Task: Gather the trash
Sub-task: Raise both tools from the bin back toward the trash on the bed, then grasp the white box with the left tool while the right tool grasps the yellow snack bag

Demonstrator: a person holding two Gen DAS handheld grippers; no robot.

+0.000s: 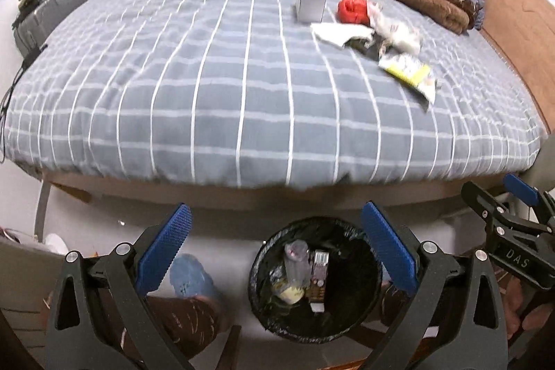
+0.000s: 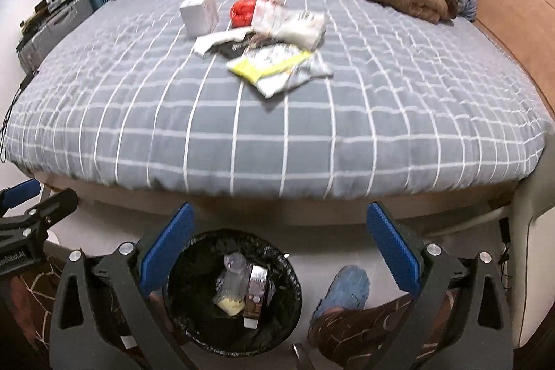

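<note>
Both grippers held above the floor at the foot of the bed [image 1: 242, 113]. Left gripper [image 1: 275, 231] jaws wide, empty. Right gripper [image 2: 279, 229] jaws wide, empty. Trash bin [image 2: 194, 328] on the floor below, black liner, holding a clear bottle [image 2: 234, 276] and small carton. On the bed: white box [image 2: 199, 11], red wad [image 2: 242, 11], wrappers [image 2: 277, 66] clustered together.

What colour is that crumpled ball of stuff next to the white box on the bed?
The crumpled ball is bright red, clearest in the right wrist view, just right of the white box.
</note>
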